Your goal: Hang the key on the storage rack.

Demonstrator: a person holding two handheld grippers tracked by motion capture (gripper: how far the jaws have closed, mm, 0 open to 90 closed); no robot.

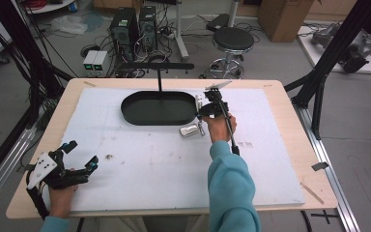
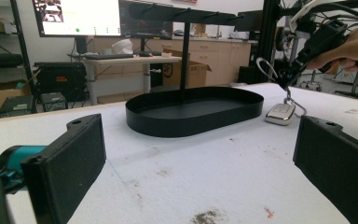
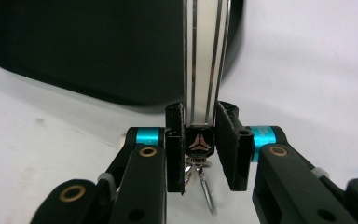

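While left tongs [image 1: 79, 155] gape, right tongs [image 3: 200, 144] clamp a white fob [image 3: 205, 60].

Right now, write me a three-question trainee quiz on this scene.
1. True or false: the fob lies inside the tray.
2. Which is open? A) left claw B) right claw C) both
3. Fill in: the post rises from the ____.
Key: 1 false; 2 A; 3 tray.
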